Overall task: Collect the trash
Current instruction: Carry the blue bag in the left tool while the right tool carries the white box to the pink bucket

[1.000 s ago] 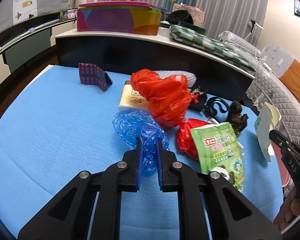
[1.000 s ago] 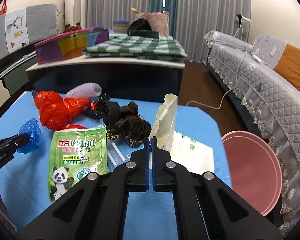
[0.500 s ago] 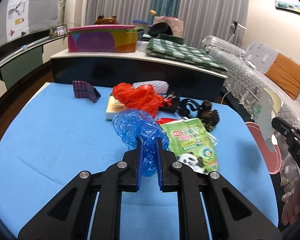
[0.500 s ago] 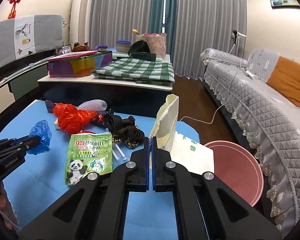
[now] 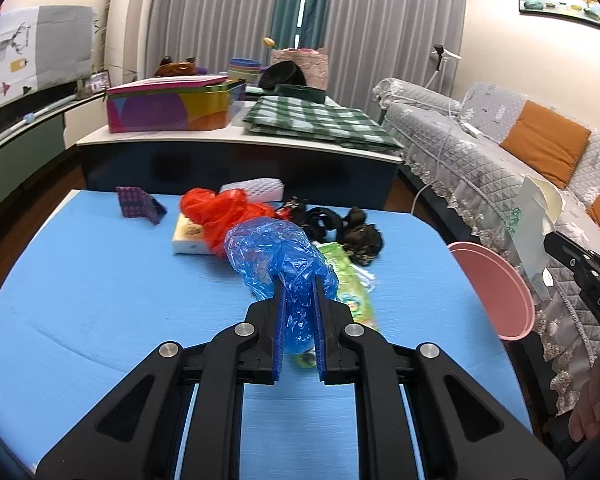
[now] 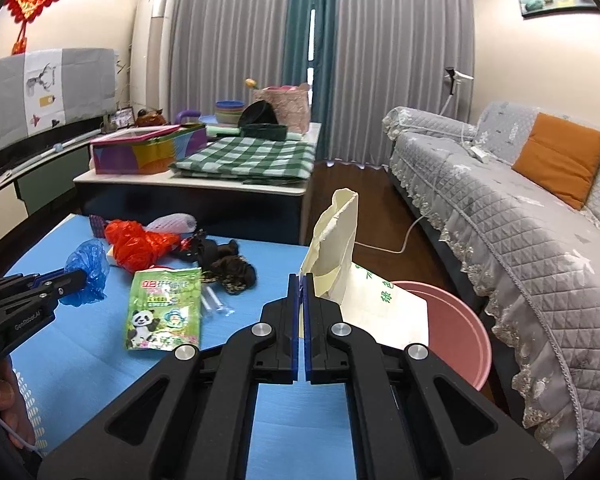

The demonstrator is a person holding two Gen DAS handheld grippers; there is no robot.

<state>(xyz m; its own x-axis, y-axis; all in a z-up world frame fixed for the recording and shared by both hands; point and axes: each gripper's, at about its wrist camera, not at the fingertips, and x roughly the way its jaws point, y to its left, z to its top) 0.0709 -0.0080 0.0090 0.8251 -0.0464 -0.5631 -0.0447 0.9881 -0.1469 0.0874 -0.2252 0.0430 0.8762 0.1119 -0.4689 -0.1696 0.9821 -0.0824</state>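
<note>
My left gripper (image 5: 298, 284) is shut on a crumpled blue plastic bag (image 5: 278, 256), held above the blue table (image 5: 100, 280); the same bag (image 6: 86, 266) shows at the left in the right wrist view. My right gripper (image 6: 301, 280) is shut on a cream paper bag with green print (image 6: 340, 264), lifted over the table's right edge. That paper bag (image 5: 536, 216) appears at the far right of the left wrist view. A pink bin (image 6: 460, 332) stands on the floor just right of the table.
On the table lie a red plastic bag (image 5: 220, 212), a green panda snack pouch (image 6: 164, 308), dark fabric items (image 6: 228, 264), a white foam net (image 5: 256, 188), a small box (image 5: 190, 234) and a purple wallet (image 5: 136, 204). A grey sofa (image 6: 520, 220) lines the right side.
Both grippers have risen and pulled back with their loads; the blue bag and the paper bag hang higher, and more of the room and the pink bin has come into view.
</note>
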